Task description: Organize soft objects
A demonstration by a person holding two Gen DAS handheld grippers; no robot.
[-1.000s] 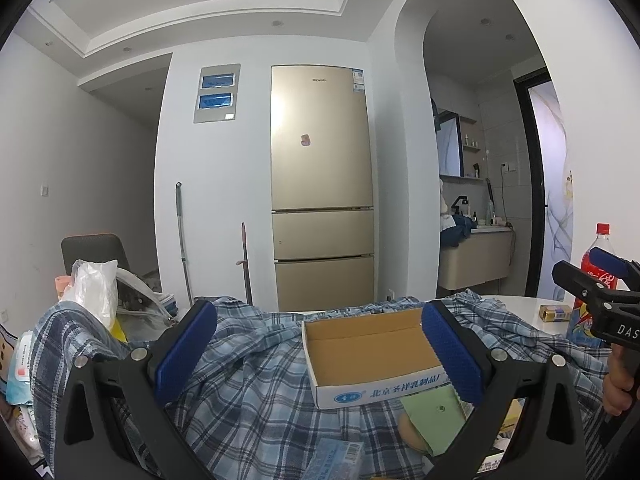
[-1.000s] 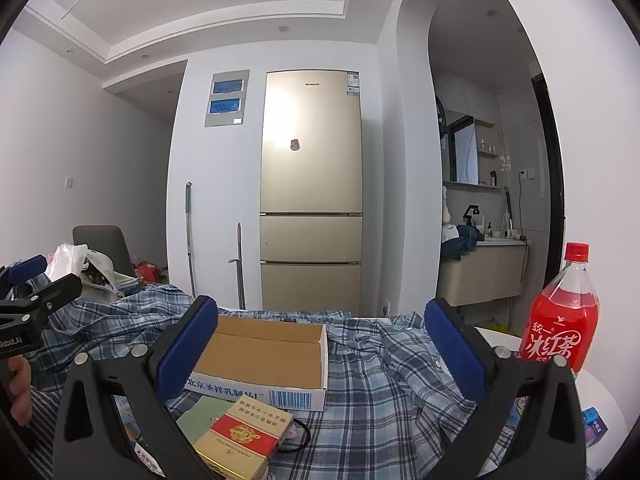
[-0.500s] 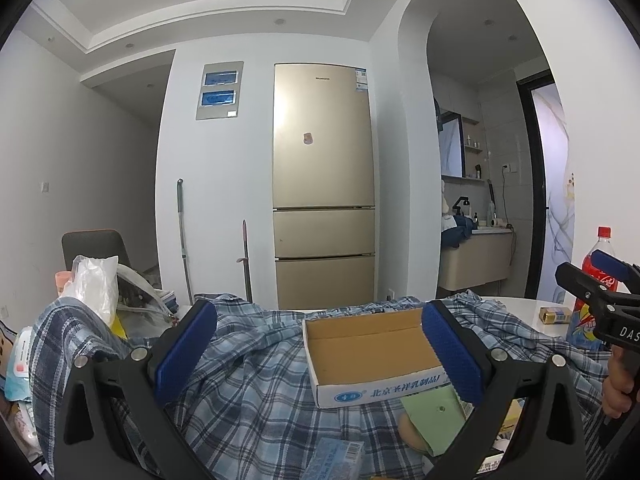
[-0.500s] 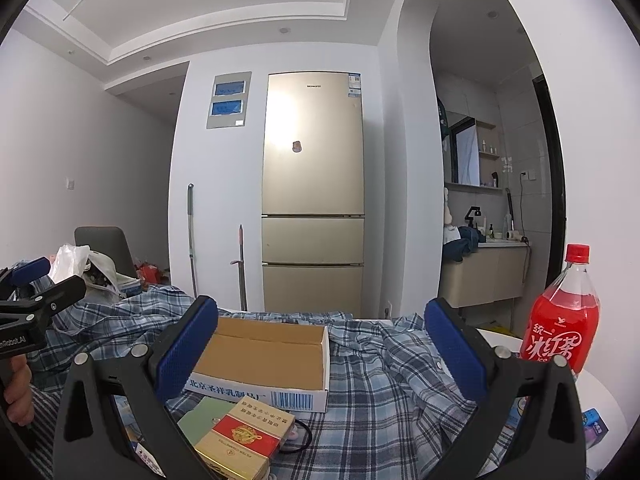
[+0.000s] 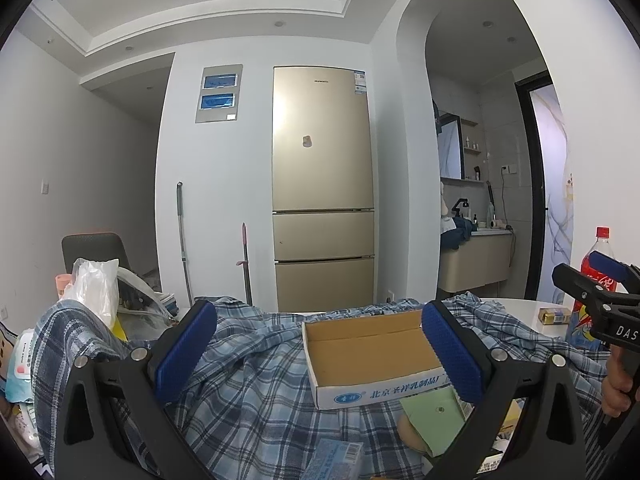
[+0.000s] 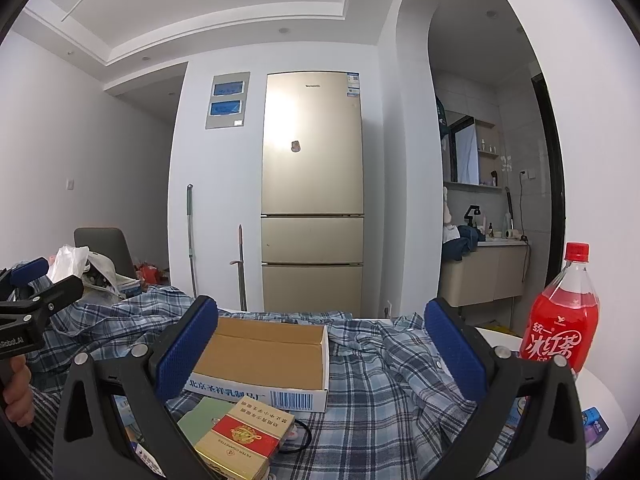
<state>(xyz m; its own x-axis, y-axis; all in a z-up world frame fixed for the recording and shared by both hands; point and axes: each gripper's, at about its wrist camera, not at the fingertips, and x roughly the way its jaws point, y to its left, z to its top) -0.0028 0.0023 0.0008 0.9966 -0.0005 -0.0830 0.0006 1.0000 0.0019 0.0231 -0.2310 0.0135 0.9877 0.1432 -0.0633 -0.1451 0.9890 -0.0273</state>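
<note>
A blue plaid shirt (image 5: pixel 256 384) lies rumpled across the table, also in the right wrist view (image 6: pixel 380 384). An open cardboard box (image 5: pixel 368 356) sits on it, seen from the right too (image 6: pixel 264 356). My left gripper (image 5: pixel 320 348) is open and empty, held above the shirt. My right gripper (image 6: pixel 320 348) is open and empty above the shirt and box. Each gripper shows at the edge of the other's view: the right one (image 5: pixel 592 292) and the left one (image 6: pixel 36 284).
A red drink bottle (image 6: pixel 560 320) stands at the right on the white table (image 6: pixel 596 396). A red-and-gold carton (image 6: pixel 240 440) and a green pad (image 5: pixel 436 416) lie on the shirt. Plastic bags (image 5: pixel 96 288) and wipes (image 5: pixel 20 364) sit left. A fridge (image 5: pixel 322 184) stands behind.
Both views have tilted very slightly; the grippers stay open and nothing on the table has moved.
</note>
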